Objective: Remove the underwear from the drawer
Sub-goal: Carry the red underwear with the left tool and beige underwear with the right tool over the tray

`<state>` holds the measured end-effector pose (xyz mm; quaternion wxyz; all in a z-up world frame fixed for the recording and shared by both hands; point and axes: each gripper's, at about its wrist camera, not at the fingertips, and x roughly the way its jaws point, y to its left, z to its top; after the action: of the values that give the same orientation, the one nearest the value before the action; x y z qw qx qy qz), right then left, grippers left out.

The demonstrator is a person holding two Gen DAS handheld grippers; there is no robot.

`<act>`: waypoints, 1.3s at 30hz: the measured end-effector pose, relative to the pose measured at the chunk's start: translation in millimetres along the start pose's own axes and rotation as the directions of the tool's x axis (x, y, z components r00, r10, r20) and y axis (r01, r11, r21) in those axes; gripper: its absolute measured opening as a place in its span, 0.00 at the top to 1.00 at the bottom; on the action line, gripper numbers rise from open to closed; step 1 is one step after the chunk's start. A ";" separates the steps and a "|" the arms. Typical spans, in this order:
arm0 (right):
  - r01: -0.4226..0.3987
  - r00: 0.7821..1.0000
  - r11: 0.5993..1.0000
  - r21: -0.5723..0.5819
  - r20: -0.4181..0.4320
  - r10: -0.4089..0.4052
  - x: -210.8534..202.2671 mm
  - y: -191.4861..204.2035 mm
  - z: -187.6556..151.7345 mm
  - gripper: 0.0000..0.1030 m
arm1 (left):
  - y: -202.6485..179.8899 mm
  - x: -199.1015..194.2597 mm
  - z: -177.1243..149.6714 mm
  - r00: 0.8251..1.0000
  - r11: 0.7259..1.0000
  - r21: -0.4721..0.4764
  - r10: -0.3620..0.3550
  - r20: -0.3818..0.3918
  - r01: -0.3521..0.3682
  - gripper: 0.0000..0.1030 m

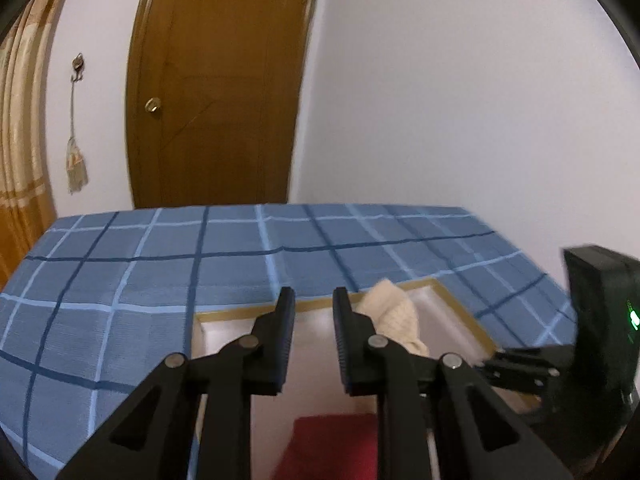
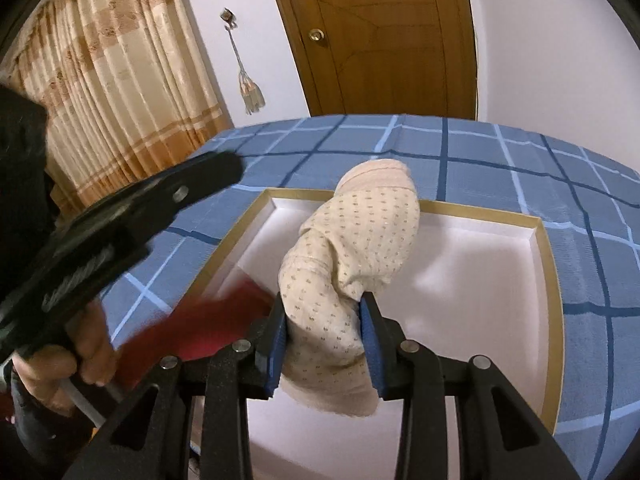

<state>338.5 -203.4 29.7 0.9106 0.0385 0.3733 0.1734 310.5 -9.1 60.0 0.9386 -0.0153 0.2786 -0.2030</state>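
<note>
While the right gripper point(image 2: 324, 334) clamps its blue-padded fingers on a bunched piece of cream underwear point(image 2: 352, 264) with small dots, the cloth stands up between them and hangs a little below the pads. From the left wrist view the same cream cloth point(image 1: 394, 314) shows just past the left gripper's right finger, over the drawer.

The left gripper point(image 1: 314, 340) holds nothing; its fingers stand with a narrow gap between the pads, as close together as they come. In the right wrist view it point(image 2: 120, 220) reaches in from the left edge, blurred, with a hand point(image 2: 72, 356) wrapped around its handle.

Beneath both grippers lies an open drawer point(image 2: 548, 272), white inside with a tan rim, set on a bed point(image 2: 500, 152) covered in a blue checked sheet. A red piece of cloth point(image 2: 224, 320) lies in the near left part of the drawer, blurred; what sort of garment it is cannot be told.

Behind the bed stand a brown wooden door point(image 2: 380, 36) and a white wall, with a striped beige and tan curtain point(image 2: 120, 92) to the left and a tassel point(image 2: 250, 92) hanging from a wall hook.
</note>
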 end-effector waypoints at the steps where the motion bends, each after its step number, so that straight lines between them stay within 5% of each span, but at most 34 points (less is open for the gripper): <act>1: 0.010 1.000 1.000 0.002 -0.004 -0.010 4.7 -1.8 3.1 0.64 | 1.5 3.7 3.0 0.999 1.000 0.001 0.027 -0.017 -0.027 0.83; 7: -0.031 0.999 0.997 0.076 -0.034 0.034 18.7 -16.9 9.9 0.62 | 13.0 -7.6 -9.2 0.986 0.997 0.036 0.079 -0.148 -0.074 0.79; 9: -0.042 0.998 0.994 0.106 -0.043 0.046 20.5 -20.9 10.5 0.61 | 14.7 -13.4 -16.7 0.977 0.998 0.041 0.061 -0.204 -0.053 0.61; 11: -0.050 0.997 0.990 0.133 -0.043 0.057 19.0 -23.3 8.8 0.60 | 12.7 -20.1 -25.8 0.966 0.998 0.047 0.059 -0.251 -0.048 0.33; 12: -0.050 0.997 0.988 0.143 -0.043 0.057 18.4 -24.1 7.6 0.60 | 9.6 -23.0 -30.7 0.959 0.998 0.058 0.053 -0.278 -0.039 0.30; 18: -0.041 0.997 0.987 0.156 -0.065 0.052 16.8 -21.3 4.6 0.59 | -26.9 -14.7 -59.5 0.890 0.967 0.254 0.104 -0.443 0.014 0.30; 22: -0.020 0.996 0.990 0.139 -0.083 0.032 18.9 -17.5 6.5 0.59 | -26.8 8.1 -77.7 0.831 0.966 0.260 0.135 -0.540 0.012 0.30; 24: -0.014 0.995 0.993 0.119 -0.092 0.025 19.8 -15.5 6.3 0.59 | -20.7 16.6 -83.9 0.813 0.974 0.227 0.121 -0.569 0.014 0.48; 27: -0.007 0.995 0.996 0.090 -0.102 0.017 23.6 -13.8 5.3 0.59 | -13.5 16.4 -81.8 0.827 0.986 0.166 0.084 -0.556 0.011 0.69; 31: 0.015 0.995 0.999 0.042 -0.103 -0.011 28.2 -10.1 8.7 0.64 | -1.5 8.8 -61.7 0.876 0.994 0.100 0.095 -0.472 -0.053 0.72; 34: 0.006 0.996 1.000 0.021 -0.094 -0.004 27.6 -6.9 20.5 0.65 | 3.5 14.9 -45.1 0.894 0.993 0.076 0.113 -0.433 -0.088 0.72; 39: -0.005 0.990 1.000 -0.010 -0.142 0.004 43.8 0.7 42.4 0.65 | 17.5 40.5 -35.1 0.883 0.976 0.021 0.204 -0.422 -0.216 0.69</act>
<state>396.6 -185.2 31.1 0.8814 0.0219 0.4362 0.1797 329.3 -5.8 6.9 0.8723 0.0465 0.4773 -0.0950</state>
